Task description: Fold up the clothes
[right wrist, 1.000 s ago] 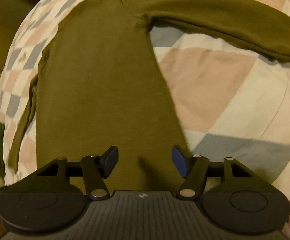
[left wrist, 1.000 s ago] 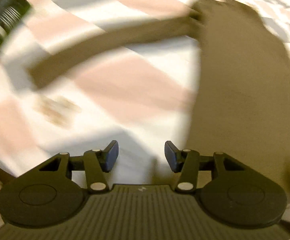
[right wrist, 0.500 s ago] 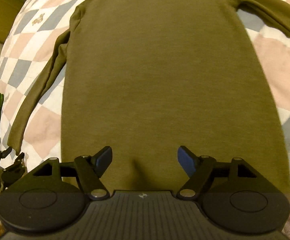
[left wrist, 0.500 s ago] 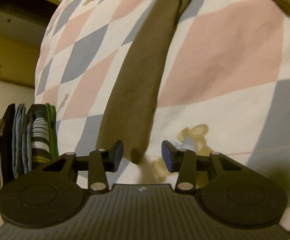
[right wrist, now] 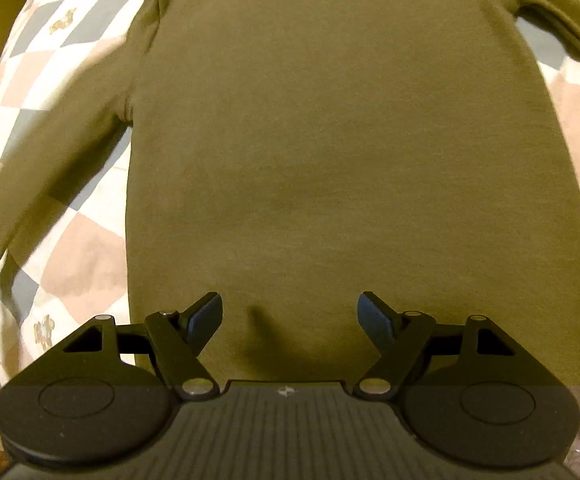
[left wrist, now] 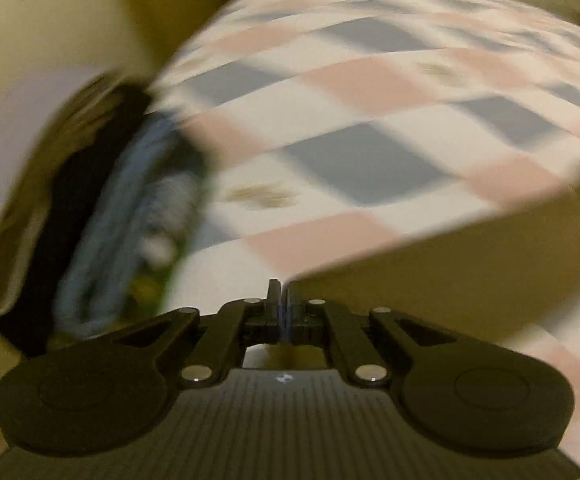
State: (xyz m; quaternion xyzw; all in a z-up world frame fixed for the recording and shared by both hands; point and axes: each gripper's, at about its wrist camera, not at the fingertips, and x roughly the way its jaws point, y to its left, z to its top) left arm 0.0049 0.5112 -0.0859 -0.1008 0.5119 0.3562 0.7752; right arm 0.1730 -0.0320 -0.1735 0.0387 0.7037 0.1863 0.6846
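Stack of clothes [left wrist: 130, 216]: at 9 o'clock in the left wrist view, a blurred pile of dark, blue and striped fabric standing beside the edge of the bed.
Bedspread [left wrist: 369, 120]: checkered in pink, grey and white, filling the upper half of the left wrist view from 11 to 2 o'clock; it also shows at 9 and 3 o'clock around the garment in the right wrist view.
Left gripper [left wrist: 280, 300]: at 6 o'clock of its own view, its 2 fingers pressed together on the cuff end of the sleeve.
Sleeve [left wrist: 449, 256]: an olive band running from the closed fingers out toward 3 o'clock, lifted above the bedspread; heavy blur hides its far end. In the right wrist view this same sleeve [right wrist: 50, 168] slants from the shoulder down to 9 o'clock.
Shirt [right wrist: 329, 140]: an olive long-sleeved top lying flat on the bedspread, its body filling the centre of the right wrist view, neck end toward 12 o'clock, hem toward 6 o'clock.
Right gripper [right wrist: 290, 316]: at 6 o'clock, its 2 blue-padded fingers [right wrist: 206, 316] spread wide apart above the lower body of the shirt, holding nothing.
Other sleeve [right wrist: 561, 20]: reaches off toward 2 o'clock, resting on the bedspread.
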